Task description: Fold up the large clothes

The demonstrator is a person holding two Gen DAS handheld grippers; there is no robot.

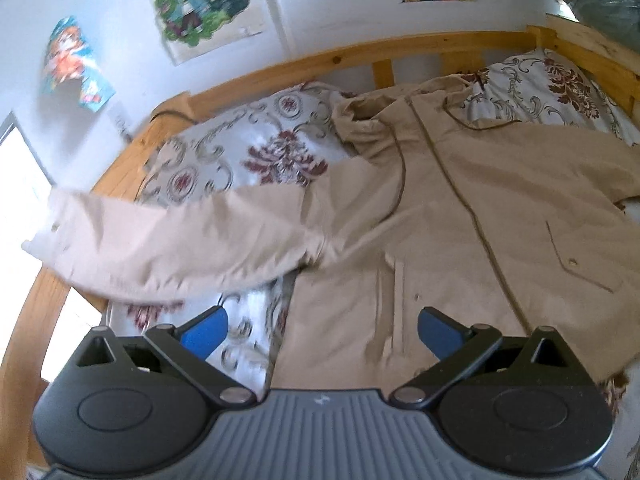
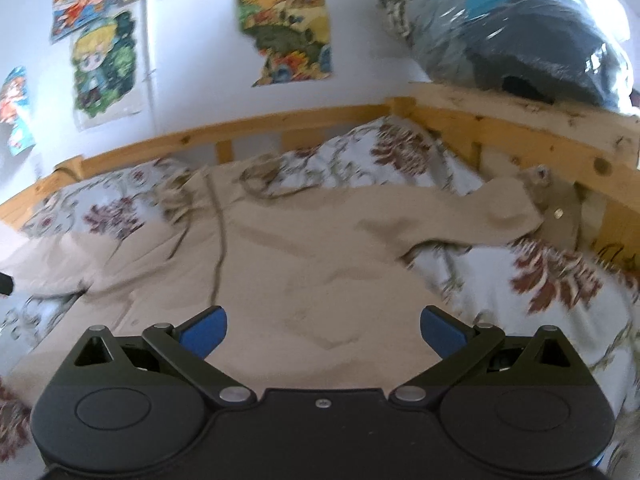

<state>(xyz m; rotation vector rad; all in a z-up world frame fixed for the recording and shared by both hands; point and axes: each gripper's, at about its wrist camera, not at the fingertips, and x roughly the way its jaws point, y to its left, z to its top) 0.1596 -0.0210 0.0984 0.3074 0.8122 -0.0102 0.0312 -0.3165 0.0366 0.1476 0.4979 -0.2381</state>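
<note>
Two claws gaping | beige cloth jacket (image 1: 460, 208) flat | floral bedspread (image 1: 248, 148)

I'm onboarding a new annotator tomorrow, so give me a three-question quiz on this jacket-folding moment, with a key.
1. True or false: the left gripper is clamped on the beige jacket.
2. Which way does the jacket's sleeve in the left wrist view point? A) folded across the chest B) stretched out sideways over the floral bedding C) tucked under the body
3. Fill in: the bed is bordered by a ____ rail.

Key
1. False: both its blue fingers stand wide apart with nothing between them, as do the right gripper's.
2. B
3. wooden
</note>
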